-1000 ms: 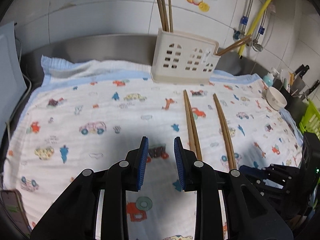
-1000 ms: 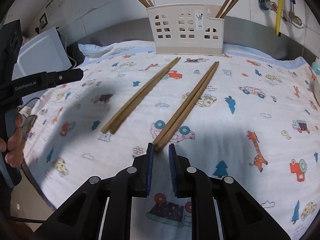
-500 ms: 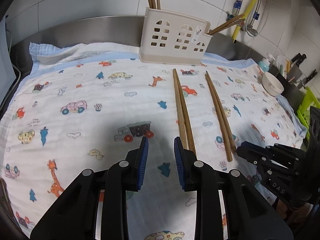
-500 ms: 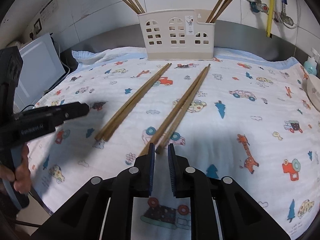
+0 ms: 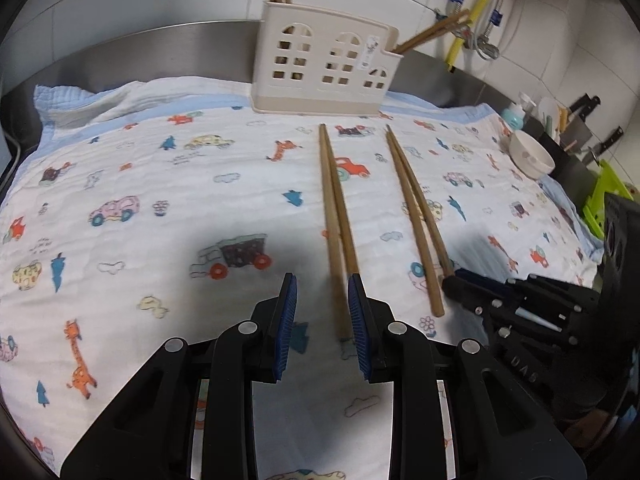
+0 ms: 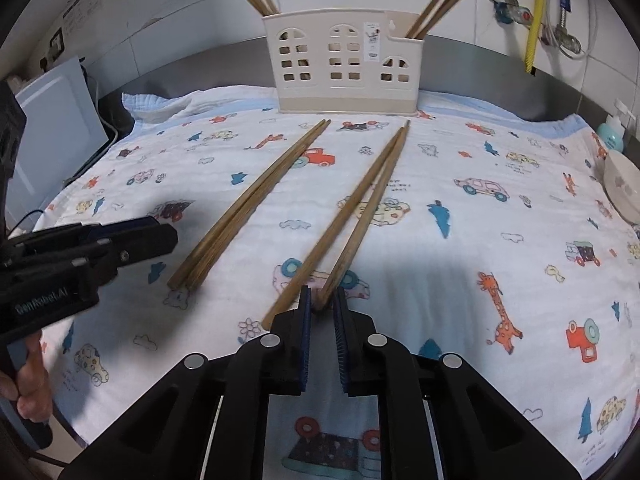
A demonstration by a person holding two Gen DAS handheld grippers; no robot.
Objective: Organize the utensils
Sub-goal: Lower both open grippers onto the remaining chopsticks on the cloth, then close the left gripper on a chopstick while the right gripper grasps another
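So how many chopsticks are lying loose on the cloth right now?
4, in two pairs: the left pair ends by the left gripper; the right pair has one stick's end between the right gripper pads. None seem hidden.

Two pairs of chopsticks (image 6: 248, 208) (image 6: 352, 216) lie side by side on a cloth (image 6: 480, 240), pointing toward a holder (image 6: 344, 68) standing behind them with more chopsticks (image 6: 440, 0) in it, a bowl (image 6: 624, 188) at the cloth's right edge.
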